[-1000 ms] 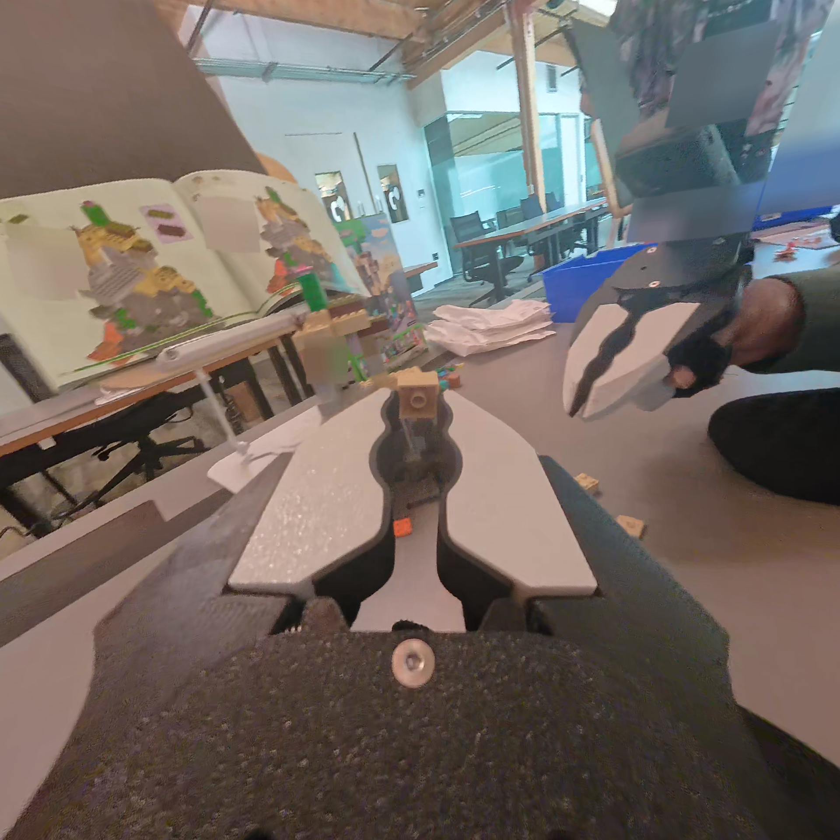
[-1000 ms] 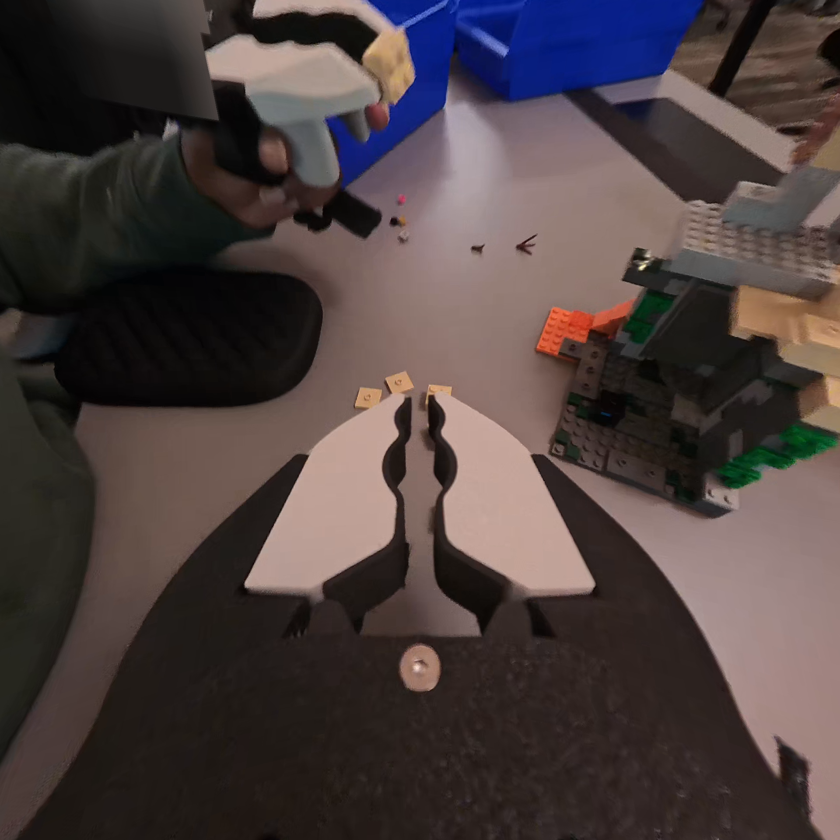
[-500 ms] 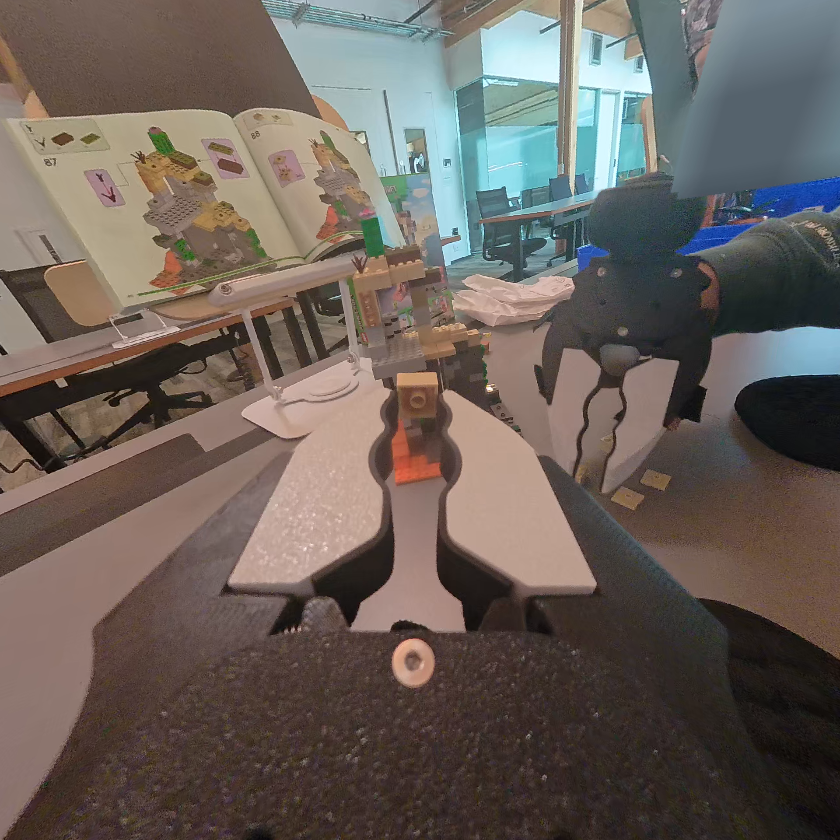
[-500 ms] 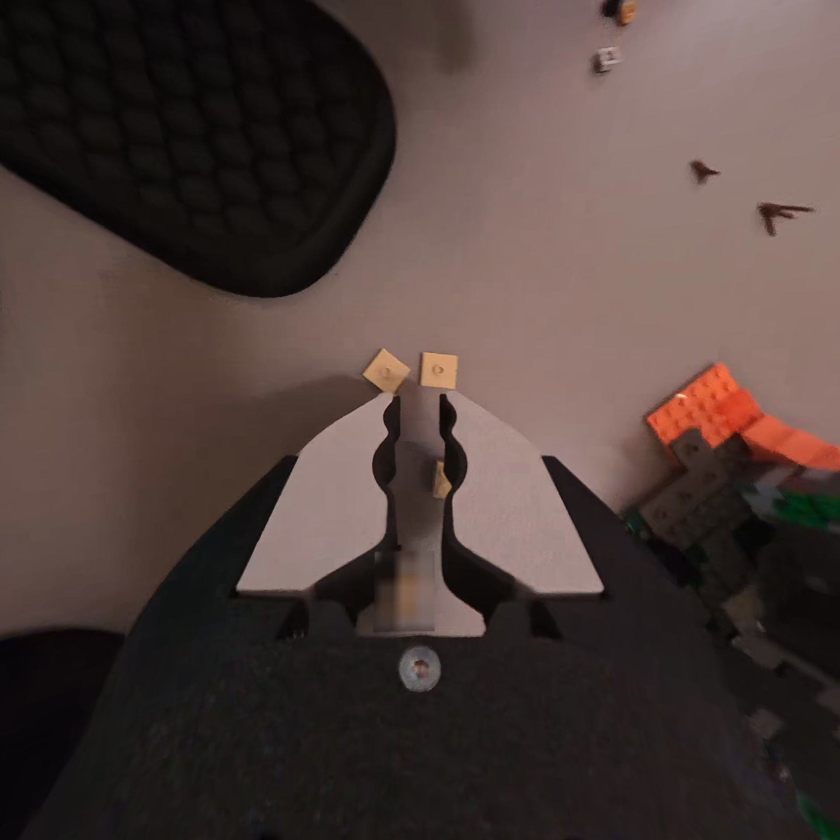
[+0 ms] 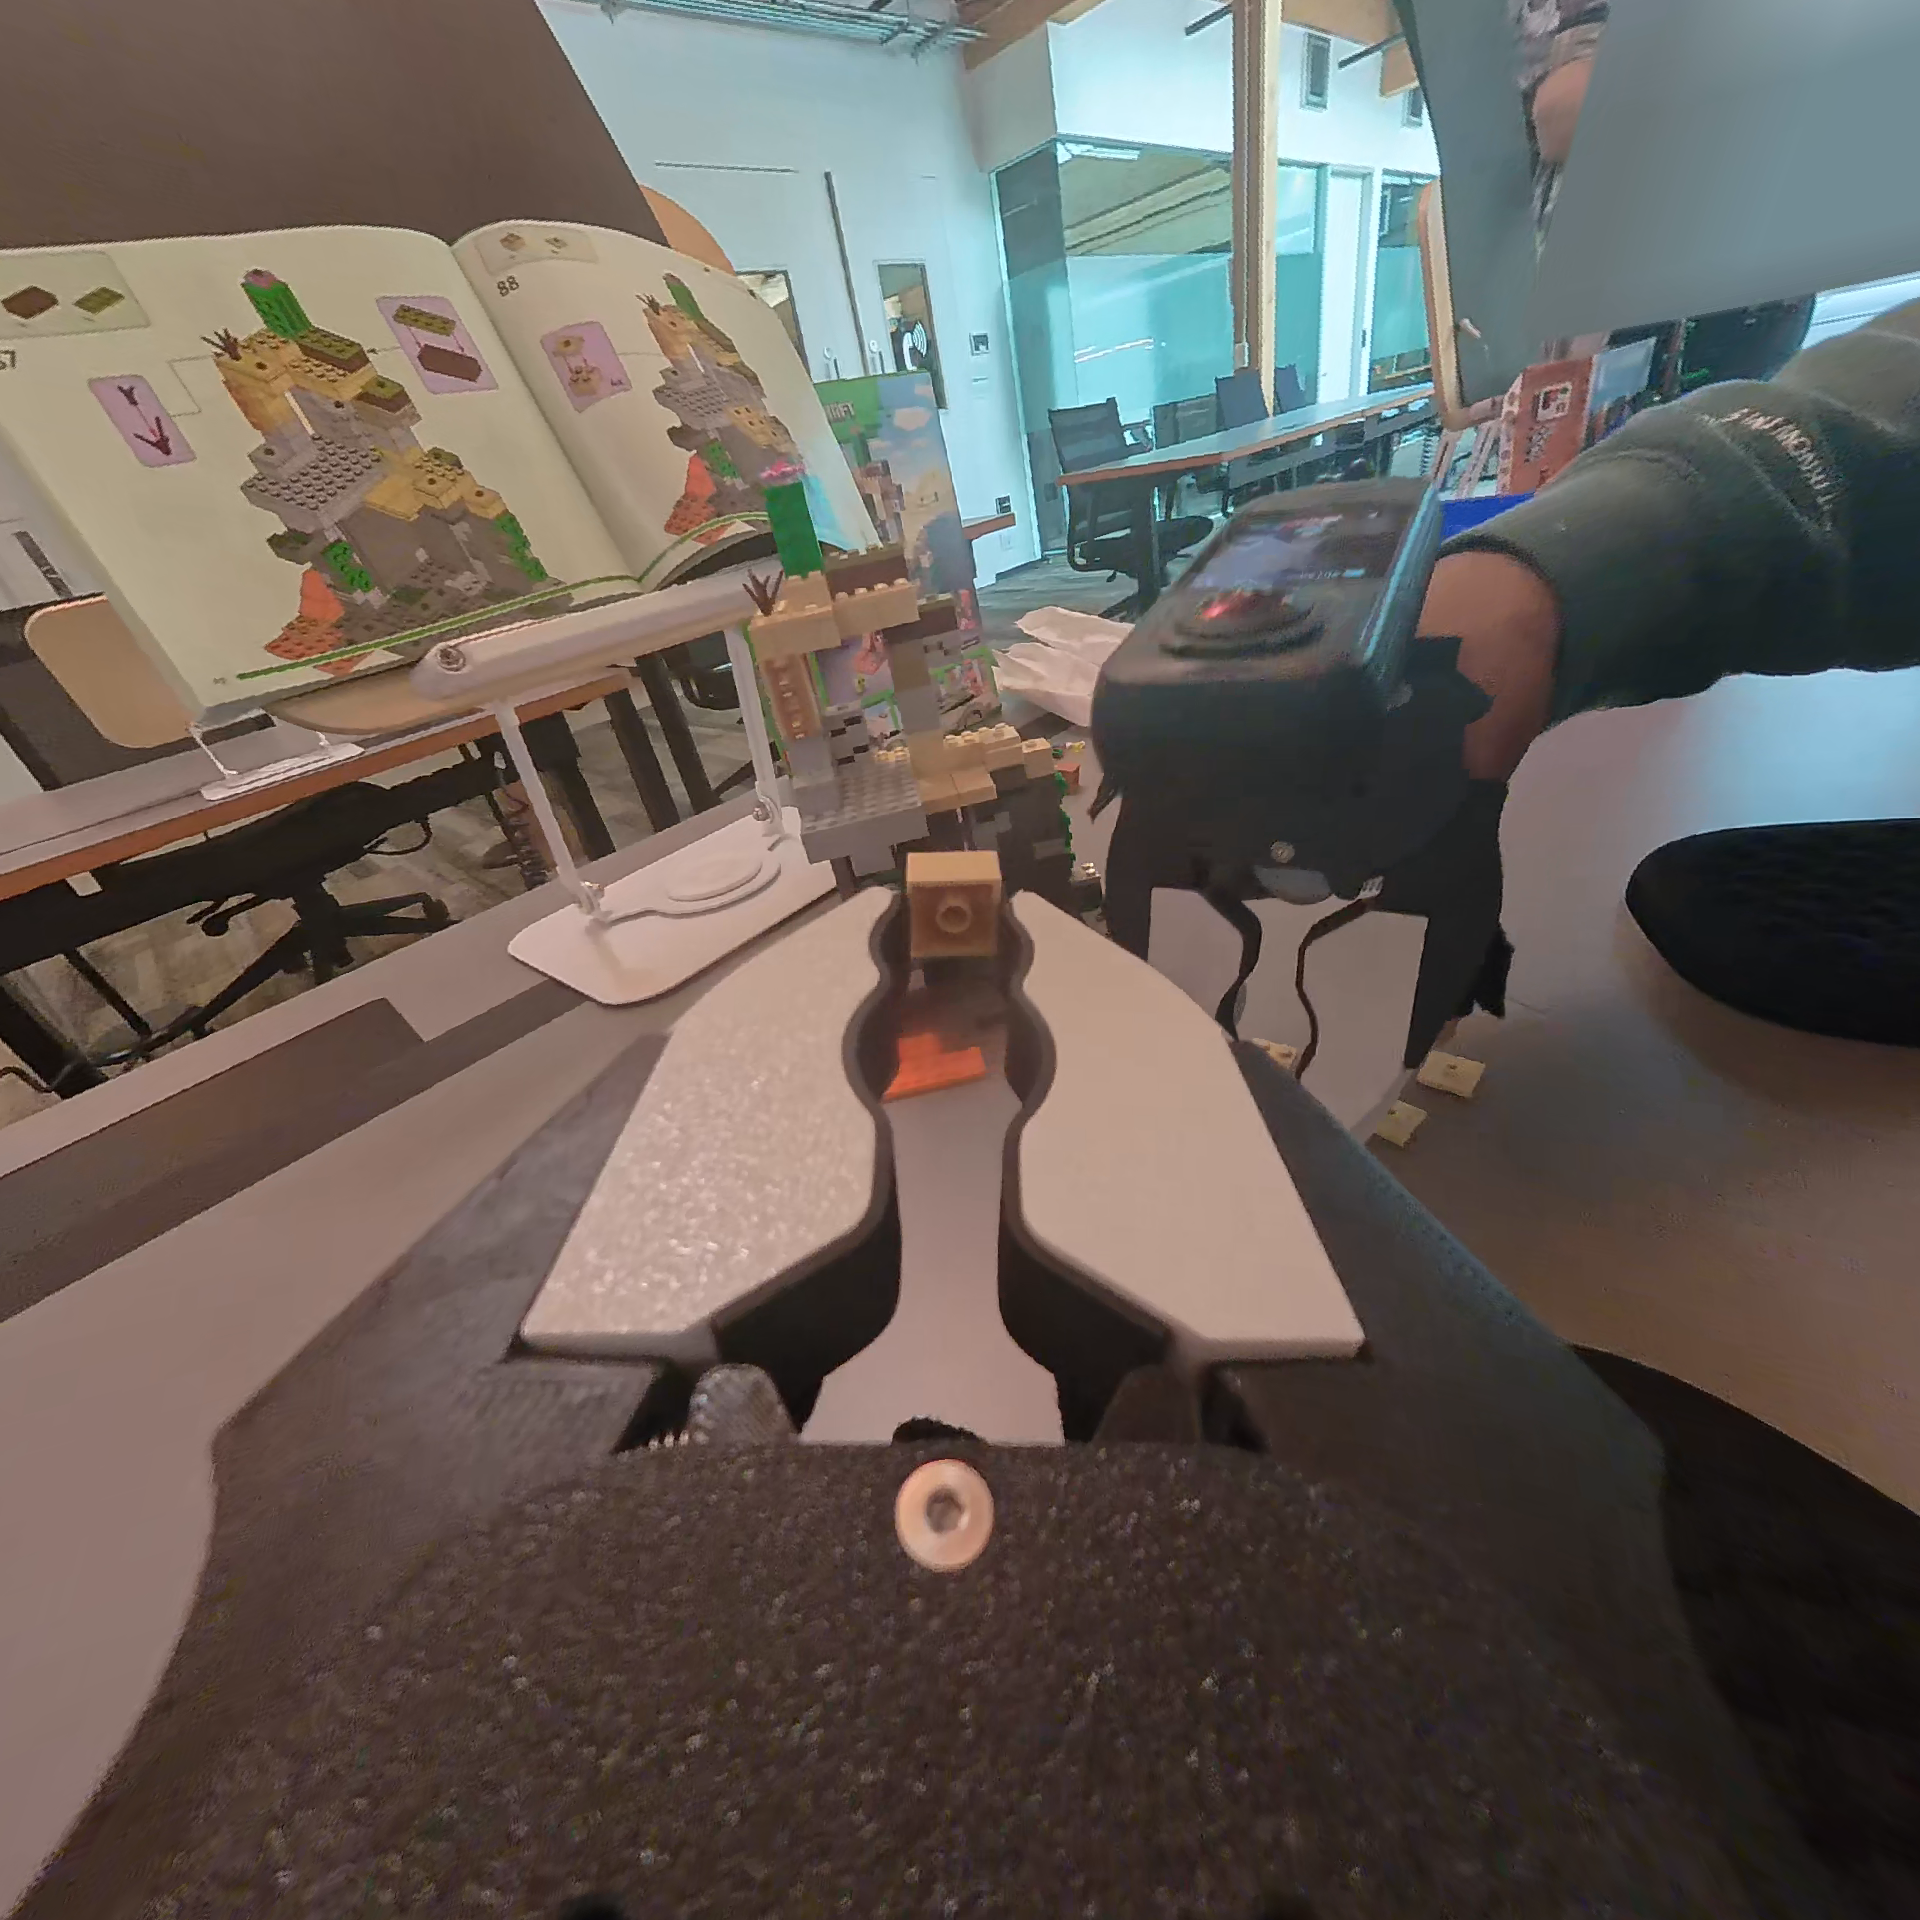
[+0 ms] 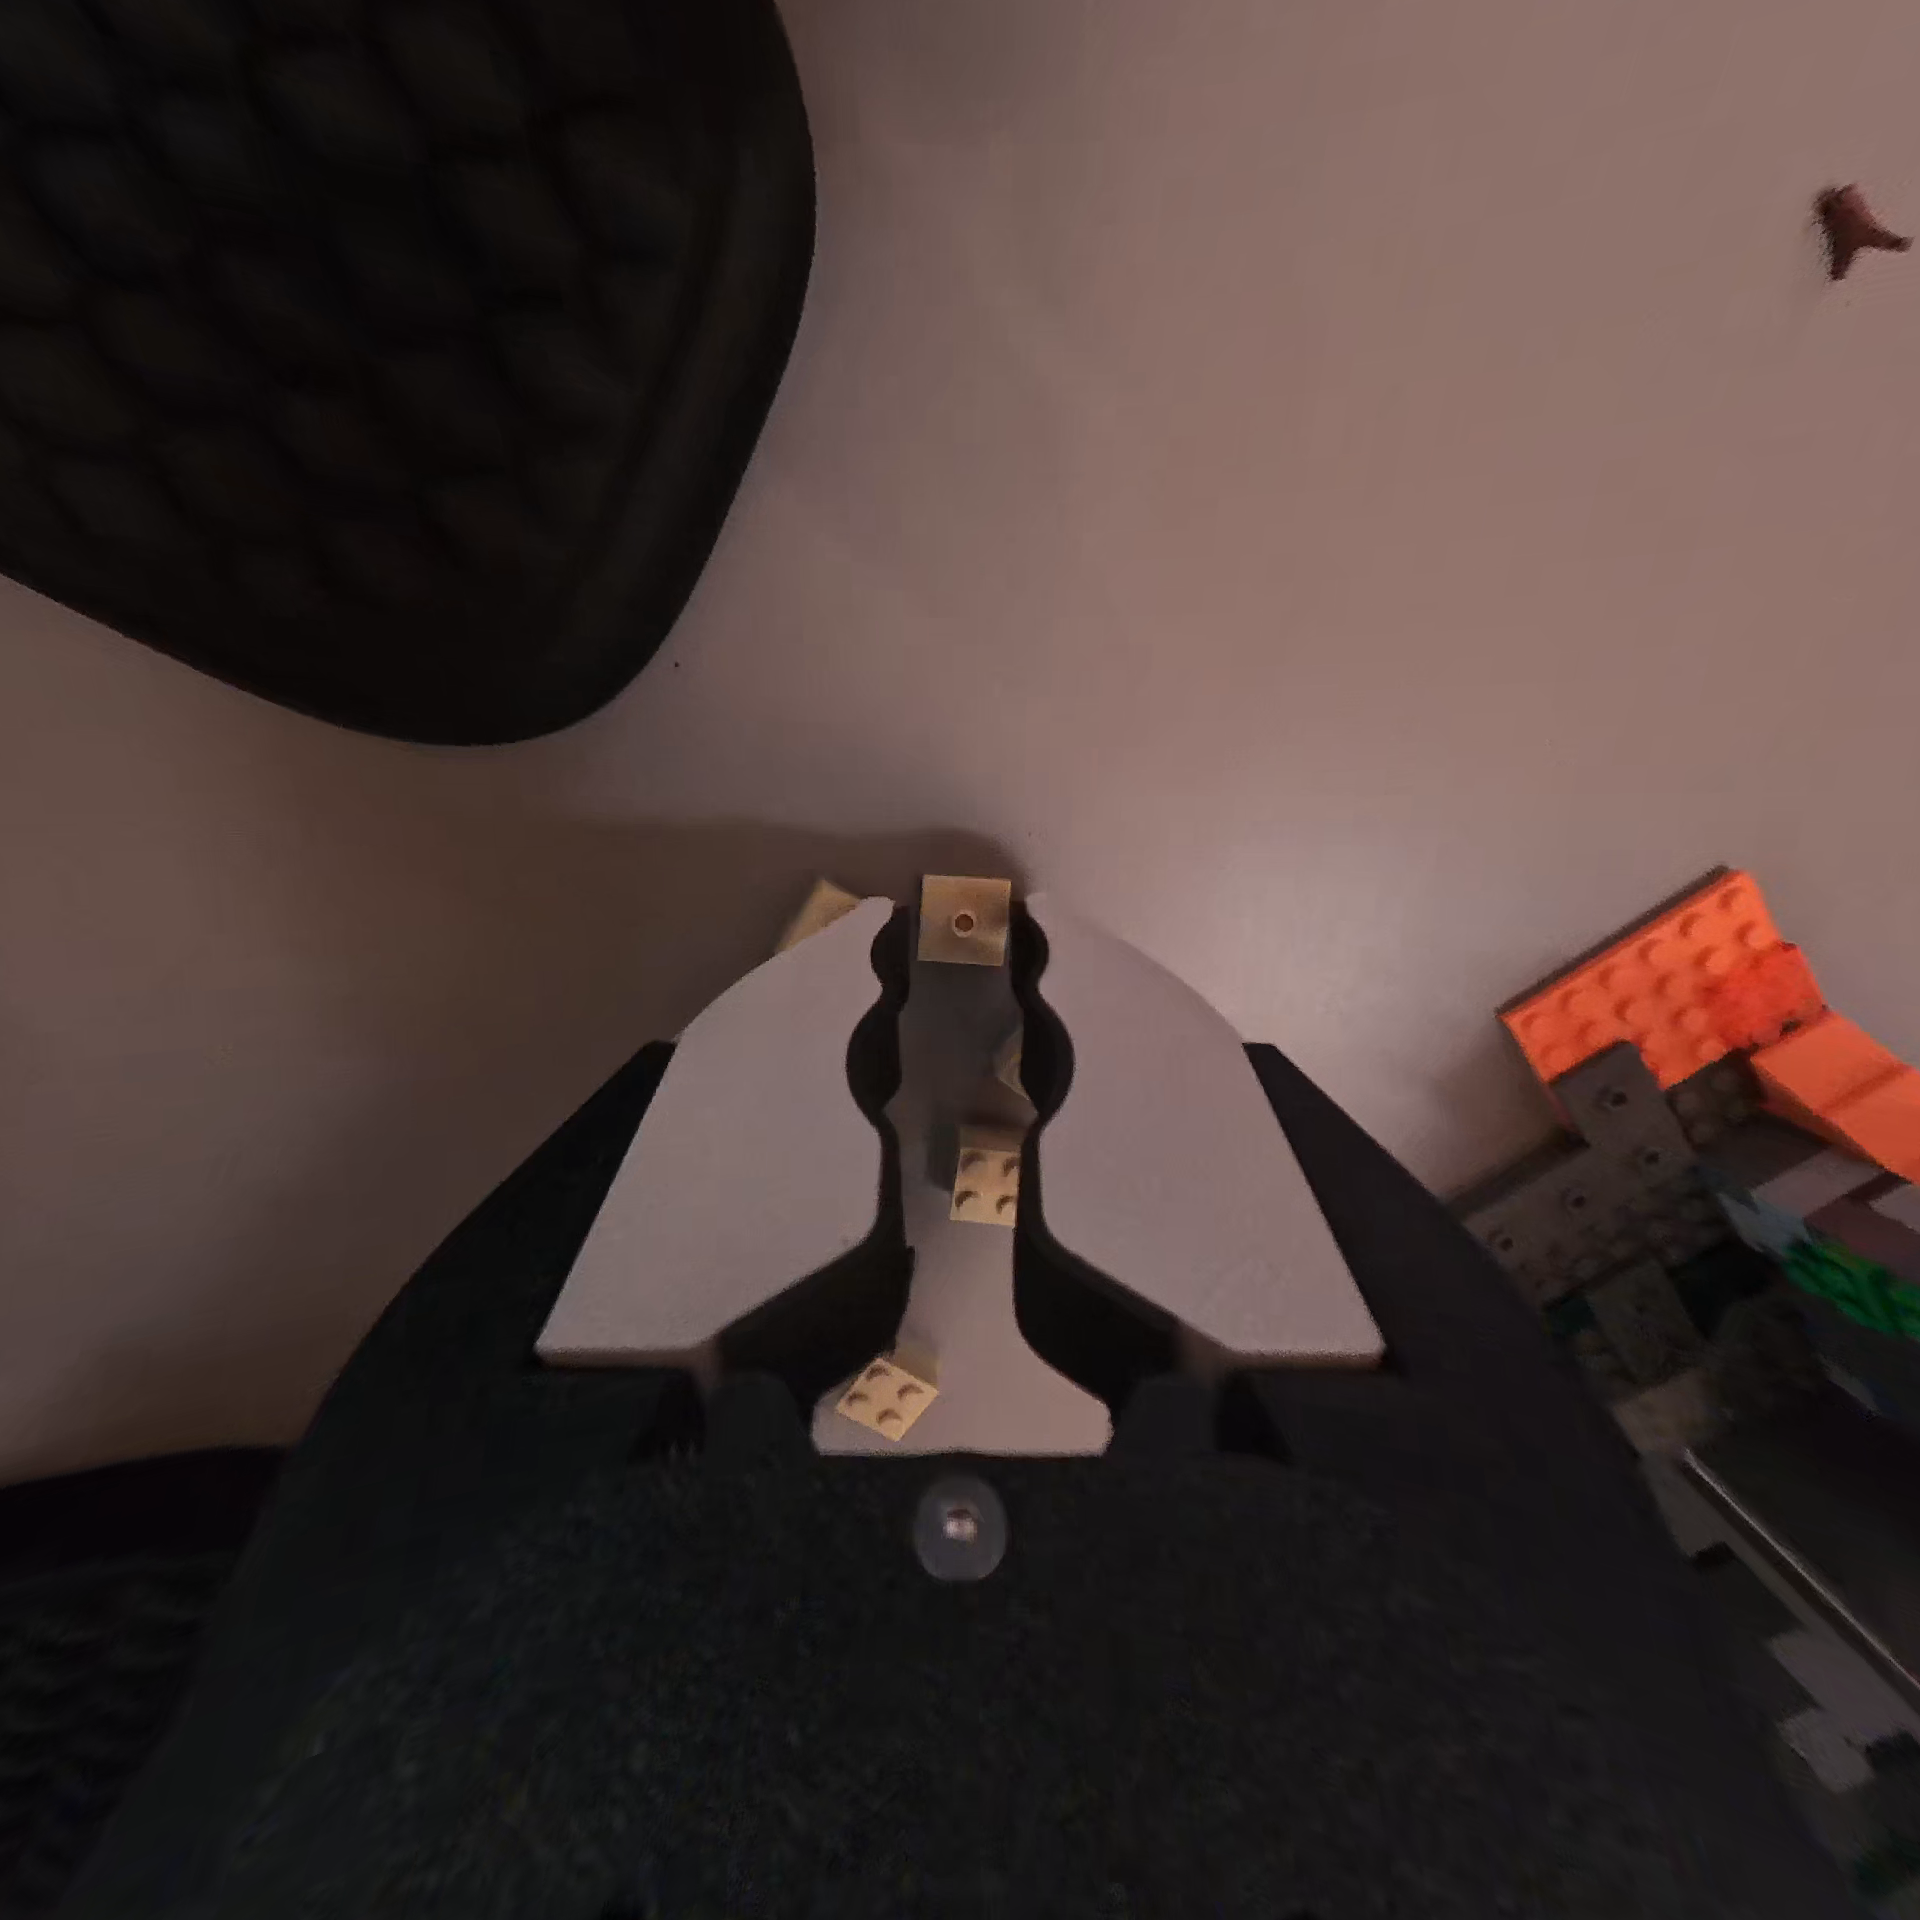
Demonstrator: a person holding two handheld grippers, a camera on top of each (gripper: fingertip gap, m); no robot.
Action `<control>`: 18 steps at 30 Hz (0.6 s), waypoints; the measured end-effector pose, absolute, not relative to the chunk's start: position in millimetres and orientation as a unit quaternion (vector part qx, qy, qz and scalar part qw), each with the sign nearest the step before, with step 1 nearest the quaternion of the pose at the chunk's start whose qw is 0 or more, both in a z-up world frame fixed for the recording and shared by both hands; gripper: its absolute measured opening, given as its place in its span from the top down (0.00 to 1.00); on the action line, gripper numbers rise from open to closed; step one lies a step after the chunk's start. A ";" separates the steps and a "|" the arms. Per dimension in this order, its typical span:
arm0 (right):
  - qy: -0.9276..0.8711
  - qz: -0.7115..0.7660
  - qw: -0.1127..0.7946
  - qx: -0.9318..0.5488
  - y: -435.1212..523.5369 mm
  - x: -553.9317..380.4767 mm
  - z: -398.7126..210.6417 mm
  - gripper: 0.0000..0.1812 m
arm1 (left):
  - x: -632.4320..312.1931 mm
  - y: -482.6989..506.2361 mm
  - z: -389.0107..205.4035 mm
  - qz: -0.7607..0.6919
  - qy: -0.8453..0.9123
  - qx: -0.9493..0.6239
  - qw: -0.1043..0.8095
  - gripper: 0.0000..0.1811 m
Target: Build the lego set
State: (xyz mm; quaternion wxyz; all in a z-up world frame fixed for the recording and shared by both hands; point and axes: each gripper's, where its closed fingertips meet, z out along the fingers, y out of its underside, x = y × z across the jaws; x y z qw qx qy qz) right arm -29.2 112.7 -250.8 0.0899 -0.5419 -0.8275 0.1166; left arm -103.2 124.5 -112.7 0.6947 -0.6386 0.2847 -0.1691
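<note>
My left gripper [image 5: 953,906] is shut on a small tan brick [image 5: 953,920], its stud facing the camera, held in the air in front of the part-built lego model [image 5: 883,727]. My right gripper [image 6: 958,916] points straight down at the table, fingers slightly apart around a flat tan plate [image 6: 964,922] that lies between the tips. Another tan plate [image 6: 821,909] peeks out left of its left finger. Two more tan plates [image 6: 985,1184] show on the table through the gap. In the left wrist view the right gripper [image 5: 1288,987] stands right of the model.
An open instruction book [image 5: 364,447] stands on a white stand [image 5: 665,914] at the left. The model's orange base [image 6: 1662,997] lies right of my right gripper. A black pad [image 6: 364,343] lies at the upper left. A small brown piece [image 6: 1855,239] lies far right. The gap from one gripper's tips to the other's is roughly 15 cm. The small brown piece [image 6: 1855,239] is about equally far from each gripper, around 15 cm.
My right gripper has come down to the table over the tan plates and its fingers have spread around one. My left gripper has swung to face the model, still holding the tan brick.
</note>
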 end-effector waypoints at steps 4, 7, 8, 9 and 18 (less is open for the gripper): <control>-0.825 0.111 0.073 -0.550 114.0 -29.1 -254.3 0.90 | -99.9 121.7 -111.9 -0.174 0.291 -0.636 0.693 0.92; -0.820 0.123 0.072 -0.554 114.6 -29.7 -254.2 0.91 | -96.9 119.5 -111.4 -0.179 0.296 -0.633 0.692 0.92; -0.820 0.127 0.077 -0.553 114.6 -29.9 -254.1 0.91 | -96.1 119.1 -111.5 -0.179 0.298 -0.633 0.692 0.92; -0.815 0.134 0.085 -0.557 115.1 -30.7 -254.0 0.92 | -95.5 118.7 -111.4 -0.179 0.299 -0.633 0.692 0.92; -0.615 0.463 0.245 -0.589 103.4 -38.7 -142.4 0.92 | -69.6 94.3 -96.3 -0.206 0.350 -0.563 0.720 0.92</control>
